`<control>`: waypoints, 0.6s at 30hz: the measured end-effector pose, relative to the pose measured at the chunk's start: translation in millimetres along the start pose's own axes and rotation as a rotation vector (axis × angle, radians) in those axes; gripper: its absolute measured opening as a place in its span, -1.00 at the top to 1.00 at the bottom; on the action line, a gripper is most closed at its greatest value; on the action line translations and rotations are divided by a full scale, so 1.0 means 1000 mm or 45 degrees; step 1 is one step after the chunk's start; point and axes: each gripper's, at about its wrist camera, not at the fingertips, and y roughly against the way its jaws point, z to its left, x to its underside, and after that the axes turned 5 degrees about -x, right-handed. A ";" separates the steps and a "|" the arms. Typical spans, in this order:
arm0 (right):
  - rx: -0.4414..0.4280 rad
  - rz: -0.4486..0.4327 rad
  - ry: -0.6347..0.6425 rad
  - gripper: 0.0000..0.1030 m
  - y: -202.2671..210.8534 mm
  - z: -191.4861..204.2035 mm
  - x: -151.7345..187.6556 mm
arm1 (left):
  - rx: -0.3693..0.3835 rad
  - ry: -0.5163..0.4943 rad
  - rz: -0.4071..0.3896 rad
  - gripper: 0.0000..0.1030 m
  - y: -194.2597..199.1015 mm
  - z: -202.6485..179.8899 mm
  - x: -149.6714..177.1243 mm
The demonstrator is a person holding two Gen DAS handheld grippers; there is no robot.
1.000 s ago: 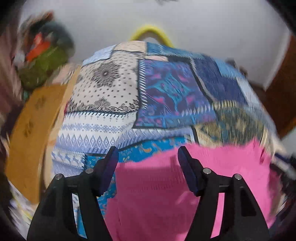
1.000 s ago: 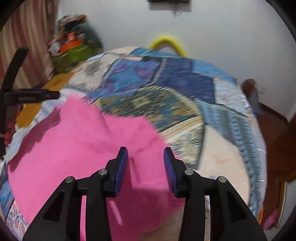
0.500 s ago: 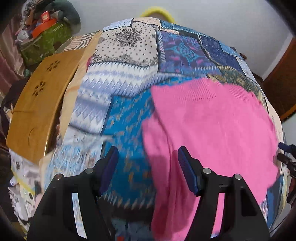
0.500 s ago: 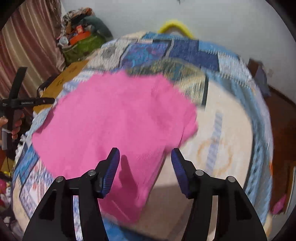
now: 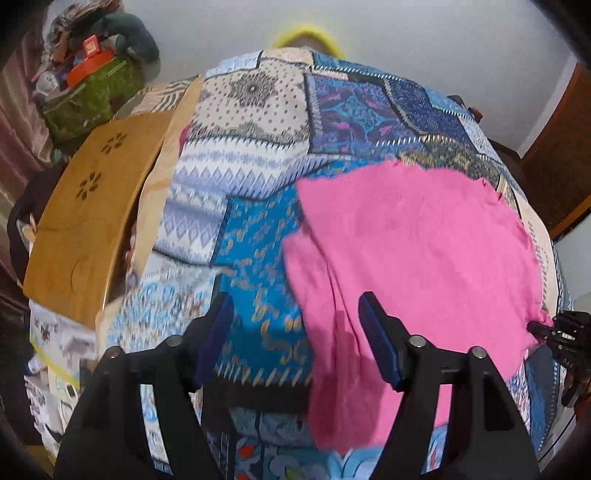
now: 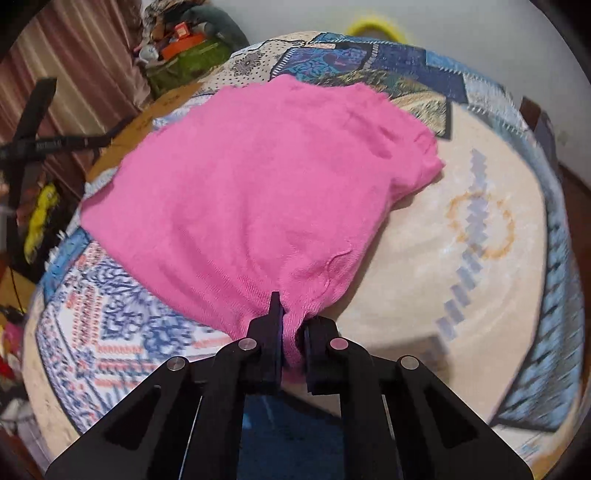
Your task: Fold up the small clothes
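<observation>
A pink knit garment [image 5: 413, 251] lies spread on a patchwork bedspread [image 5: 255, 155]. It also shows in the right wrist view [image 6: 258, 177]. My left gripper [image 5: 295, 339] is open, above the garment's near left edge; its right finger [image 5: 376, 336] is over the pink cloth. My right gripper [image 6: 290, 332] is shut on the garment's near edge, bunching the cloth between its jaws. It shows at the right edge of the left wrist view [image 5: 554, 332]. The left gripper shows as a dark bar [image 6: 33, 144] at the far left of the right wrist view.
A wooden board [image 5: 88, 221] lies along the bed's left side. A green bag with clutter [image 5: 88, 92] stands at the back left. A yellow hoop [image 5: 306, 33] is behind the bed. A brown door [image 5: 561, 155] is at the right.
My right gripper has closed on the garment's near edge; it was open. My left gripper stays open and has drawn back a little from the cloth.
</observation>
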 end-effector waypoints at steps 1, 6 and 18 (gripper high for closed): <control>0.019 -0.005 0.003 0.86 0.002 -0.004 -0.001 | 0.004 -0.009 -0.010 -0.40 -0.003 -0.002 -0.007; 0.172 -0.060 -0.048 0.86 0.016 -0.055 -0.026 | 0.073 -0.031 -0.005 -0.42 -0.030 -0.015 -0.035; 0.452 -0.231 -0.156 -0.02 0.049 -0.088 -0.039 | 0.379 -0.082 0.075 -0.40 -0.079 -0.071 -0.039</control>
